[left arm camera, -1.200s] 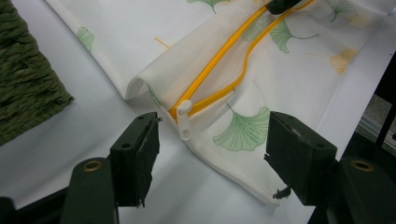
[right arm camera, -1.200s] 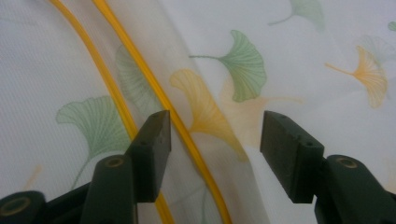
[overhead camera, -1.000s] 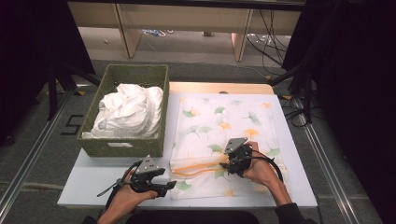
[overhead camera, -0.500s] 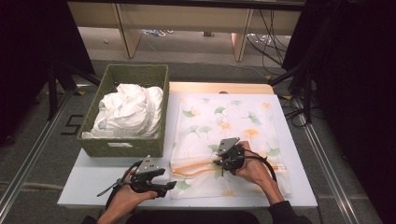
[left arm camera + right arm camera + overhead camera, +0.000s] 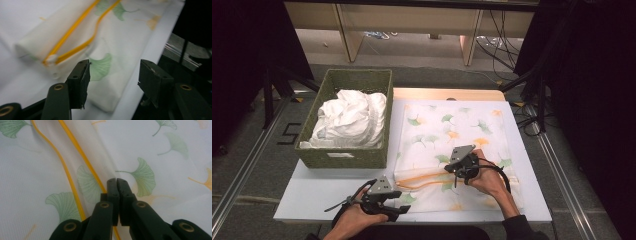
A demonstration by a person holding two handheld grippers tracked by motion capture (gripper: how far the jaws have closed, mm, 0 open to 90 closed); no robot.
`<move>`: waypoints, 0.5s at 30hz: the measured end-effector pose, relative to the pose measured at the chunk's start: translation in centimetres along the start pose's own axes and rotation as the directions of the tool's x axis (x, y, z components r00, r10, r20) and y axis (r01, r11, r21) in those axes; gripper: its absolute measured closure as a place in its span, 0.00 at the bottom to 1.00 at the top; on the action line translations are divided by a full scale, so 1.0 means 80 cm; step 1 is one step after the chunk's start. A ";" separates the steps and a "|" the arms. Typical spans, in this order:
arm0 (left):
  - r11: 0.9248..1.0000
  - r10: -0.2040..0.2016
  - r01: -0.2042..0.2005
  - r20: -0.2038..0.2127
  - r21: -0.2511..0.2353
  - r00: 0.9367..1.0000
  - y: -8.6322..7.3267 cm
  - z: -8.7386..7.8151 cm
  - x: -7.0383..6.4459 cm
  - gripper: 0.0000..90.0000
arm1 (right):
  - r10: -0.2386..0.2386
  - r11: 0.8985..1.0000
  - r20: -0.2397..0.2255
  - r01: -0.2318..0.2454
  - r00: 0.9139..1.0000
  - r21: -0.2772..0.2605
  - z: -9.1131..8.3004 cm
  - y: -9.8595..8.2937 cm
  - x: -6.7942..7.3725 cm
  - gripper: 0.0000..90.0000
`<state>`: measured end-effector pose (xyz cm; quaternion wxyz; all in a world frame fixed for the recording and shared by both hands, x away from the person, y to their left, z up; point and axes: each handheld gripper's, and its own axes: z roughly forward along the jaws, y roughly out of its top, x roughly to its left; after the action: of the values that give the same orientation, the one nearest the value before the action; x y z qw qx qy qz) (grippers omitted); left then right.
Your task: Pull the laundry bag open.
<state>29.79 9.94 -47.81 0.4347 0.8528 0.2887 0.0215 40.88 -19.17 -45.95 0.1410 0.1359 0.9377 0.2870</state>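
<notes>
A white cloth (image 5: 452, 135) printed with green and orange ginkgo leaves lies folded flat on the white tabletop (image 5: 312, 195). An orange-trimmed edge (image 5: 422, 178) runs across its near part. My right gripper (image 5: 452, 172) rests on the cloth by that edge. Its jaws are shut, tips (image 5: 116, 181) touching the fabric (image 5: 162, 157) beside the orange stripe (image 5: 75, 142); I see no cloth between them. My left gripper (image 5: 401, 202) is at the cloth's front left corner. Open, the left gripper (image 5: 113, 75) frames that corner (image 5: 105, 97), with nothing held.
A green woven basket (image 5: 377, 155) stands at the back left of the table, full of crumpled white laundry (image 5: 349, 117). The table's front edge (image 5: 412, 219) runs just below both hands. Cables and black stands (image 5: 537, 80) lie off the table's right side.
My right gripper slid a little to the left along the cloth's orange-trimmed edge. The left gripper stayed where it was, open.
</notes>
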 end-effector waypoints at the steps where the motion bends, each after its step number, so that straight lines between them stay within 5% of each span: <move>1: 1.000 0.011 -0.011 0.007 0.007 1.000 0.000 0.003 -0.002 0.48 | 0.002 1.000 -0.001 -0.002 1.000 -0.002 -0.001 0.001 0.000 1.00; 6: 0.996 0.063 -0.064 0.015 0.057 0.998 -0.001 0.019 -0.001 0.48 | -0.003 1.000 0.000 0.003 1.000 0.003 -0.004 0.003 0.000 1.00; 15: 0.994 0.062 -0.062 0.009 0.089 0.998 -0.002 0.023 0.002 0.59 | -0.025 0.999 0.020 0.025 1.000 -0.038 -0.026 0.013 0.001 1.00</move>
<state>30.39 8.80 -49.13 0.3963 0.8799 0.2614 0.0196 40.26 -19.33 -43.73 0.1562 0.1241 0.9323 0.3018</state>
